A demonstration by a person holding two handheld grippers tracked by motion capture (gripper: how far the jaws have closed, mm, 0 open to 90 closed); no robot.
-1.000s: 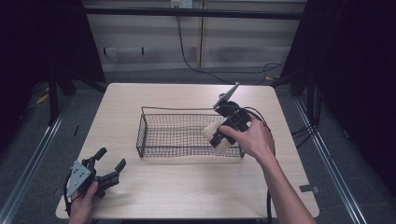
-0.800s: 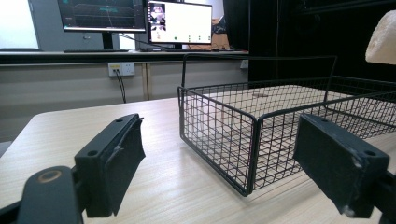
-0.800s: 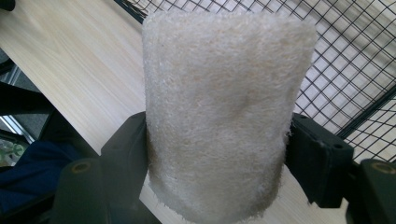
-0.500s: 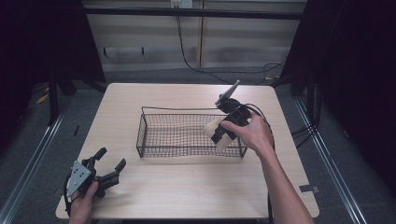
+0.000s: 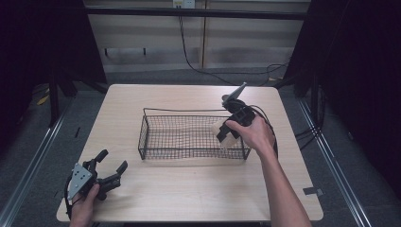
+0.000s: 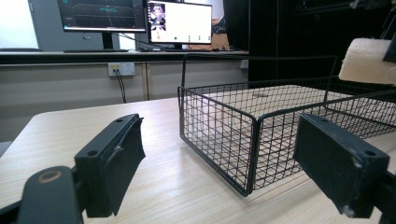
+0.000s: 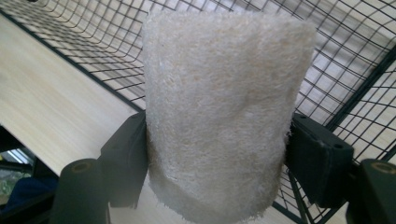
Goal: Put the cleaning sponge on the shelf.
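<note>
The right hand-held gripper point(image 5: 223, 136) has a pale, fibrous loofah sponge point(image 7: 219, 116) clamped between its two black jaws, one pressed against each side of the sponge's lower part, so the jaws stand roughly half apart with the sponge filling the gap. In the right gripper view the sponge stands straight ahead of the hand-held gripper, rising well above the jaw tips, its rough cut end nearest the camera (the fibres look coarse and slightly frayed along that edge). Beyond and beneath the sponge runs the mesh of a black wire basket point(image 5: 189, 137), with a strip of bare table point(image 5: 189, 189) off to one side. From the high view, the right hand-held gripper sits over the basket's right end, near its front wall, with the sponge at its tip, down among the wires. The left hand-held gripper point(image 5: 108, 166) rests low at the table's near left corner, well apart from the basket and the sponge, its jaws spread wide with nothing between them. In the left gripper view the basket's nearest corner stands ahead between those open jaws, and the sponge shows far off to the upper right, above the basket's rim.
</note>
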